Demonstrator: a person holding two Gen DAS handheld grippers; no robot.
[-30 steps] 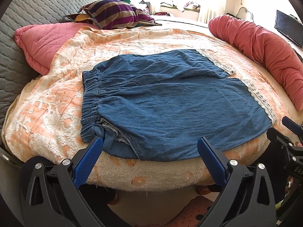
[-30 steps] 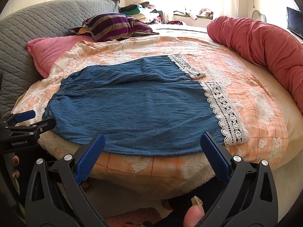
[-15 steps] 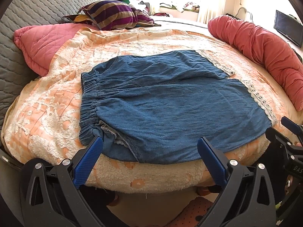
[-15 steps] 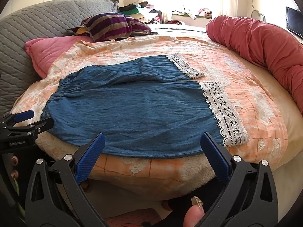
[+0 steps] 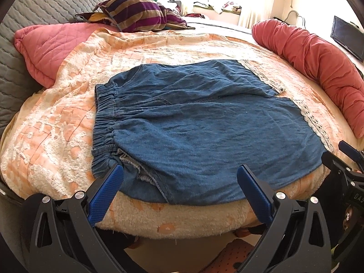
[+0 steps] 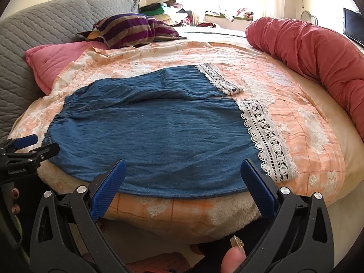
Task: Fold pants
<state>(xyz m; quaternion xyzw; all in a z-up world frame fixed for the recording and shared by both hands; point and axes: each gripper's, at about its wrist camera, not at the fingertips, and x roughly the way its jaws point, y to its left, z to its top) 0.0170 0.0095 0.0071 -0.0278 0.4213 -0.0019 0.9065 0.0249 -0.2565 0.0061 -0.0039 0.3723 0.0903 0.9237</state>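
Blue denim pants (image 5: 204, 122) (image 6: 154, 134) with white lace hems (image 6: 266, 136) lie flat on the peach bedspread (image 5: 56, 125), waistband (image 5: 103, 122) to the left, hems to the right. My left gripper (image 5: 179, 175) stands open just above the near edge of the pants, close to the waistband corner, holding nothing. My right gripper (image 6: 183, 169) is open too, over the near edge close to the lace hem. Each gripper shows at the side of the other's view: the right gripper (image 5: 343, 159) and the left gripper (image 6: 27, 147).
A pink quilted pillow (image 5: 50, 45) and a striped pillow (image 5: 136, 16) lie at the back left against a grey headboard (image 6: 45, 29). A long red bolster (image 6: 318, 52) runs along the right side. A person's fingertip (image 6: 232, 261) shows at the bottom.
Both grippers have edged slightly forward and lower toward the near edge of the pants. The pants have not moved, and both grippers stay open.
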